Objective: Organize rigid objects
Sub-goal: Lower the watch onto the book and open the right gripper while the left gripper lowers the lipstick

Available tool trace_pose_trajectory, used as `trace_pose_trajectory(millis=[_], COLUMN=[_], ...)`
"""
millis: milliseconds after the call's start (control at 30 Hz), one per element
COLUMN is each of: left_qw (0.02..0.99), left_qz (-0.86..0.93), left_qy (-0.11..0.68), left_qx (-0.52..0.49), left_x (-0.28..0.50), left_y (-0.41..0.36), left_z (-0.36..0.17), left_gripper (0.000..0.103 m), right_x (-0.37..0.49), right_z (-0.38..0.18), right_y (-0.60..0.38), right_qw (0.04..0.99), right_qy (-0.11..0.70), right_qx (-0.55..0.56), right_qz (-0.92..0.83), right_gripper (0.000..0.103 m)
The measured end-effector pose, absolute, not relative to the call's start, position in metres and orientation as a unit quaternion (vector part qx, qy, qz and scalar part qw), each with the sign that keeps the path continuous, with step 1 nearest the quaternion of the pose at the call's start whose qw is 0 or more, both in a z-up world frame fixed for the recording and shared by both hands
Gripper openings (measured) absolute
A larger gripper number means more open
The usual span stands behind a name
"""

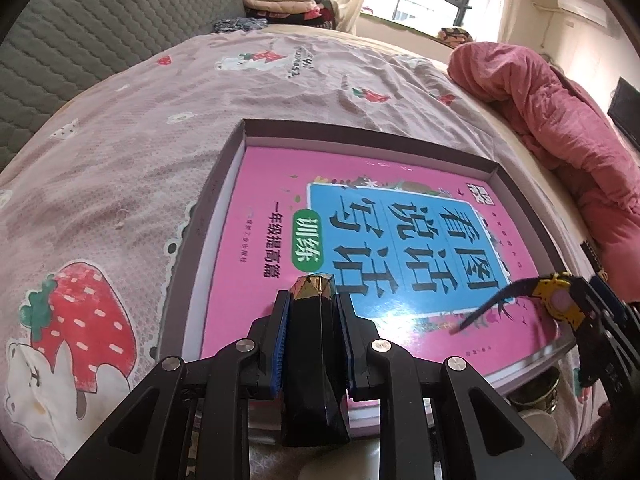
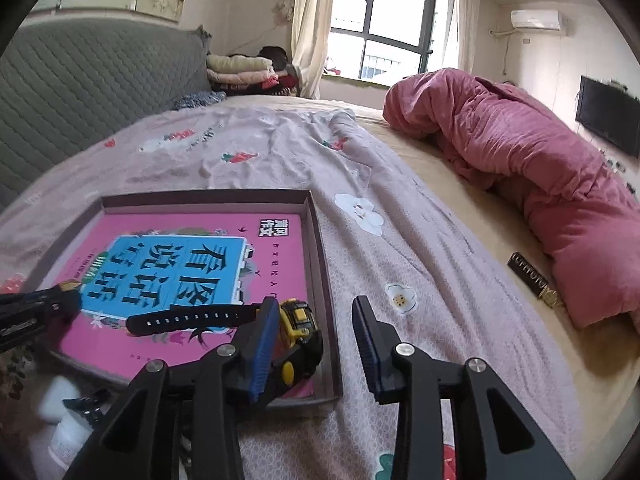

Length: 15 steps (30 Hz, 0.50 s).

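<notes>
Your left gripper (image 1: pixel 312 312) is clamped on a dark faceted bottle with a gold-flecked tip (image 1: pixel 314 286), held above the near edge of the pink book (image 1: pixel 256 248). Your right gripper (image 2: pixel 316 332) stands open with nothing between its pads. Just beside its left finger, a yellow-and-black watch (image 2: pixel 298 320) lies on the book's near right corner, strap stretched leftward. The book fills a shallow cardboard box (image 2: pixel 316 232) on the strawberry-print bedspread (image 2: pixel 280 148).
</notes>
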<state>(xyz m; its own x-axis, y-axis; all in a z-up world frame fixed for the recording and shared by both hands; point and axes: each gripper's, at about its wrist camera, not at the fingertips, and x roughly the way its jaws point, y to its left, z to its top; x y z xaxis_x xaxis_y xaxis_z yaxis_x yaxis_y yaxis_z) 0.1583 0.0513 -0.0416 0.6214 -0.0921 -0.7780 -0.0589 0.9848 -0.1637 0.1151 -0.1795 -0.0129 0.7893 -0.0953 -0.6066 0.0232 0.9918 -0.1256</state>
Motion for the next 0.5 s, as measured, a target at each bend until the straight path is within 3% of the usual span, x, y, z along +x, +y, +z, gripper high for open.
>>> trace_pose_trajectory(millis=[500], left_qw=[0.897], left_qz=[-0.015], left_qy=[0.432], left_qx=[-0.098], left_x=[0.154], left_y=[0.056], left_z=[-0.041], left_gripper=[0.024], right_x=[0.097], right_z=[-0.003], right_y=[-0.202], right_qw=[0.946], right_qy=[0.321], right_qx=[-0.029], right_qz=[-0.038], right_gripper=[0.047])
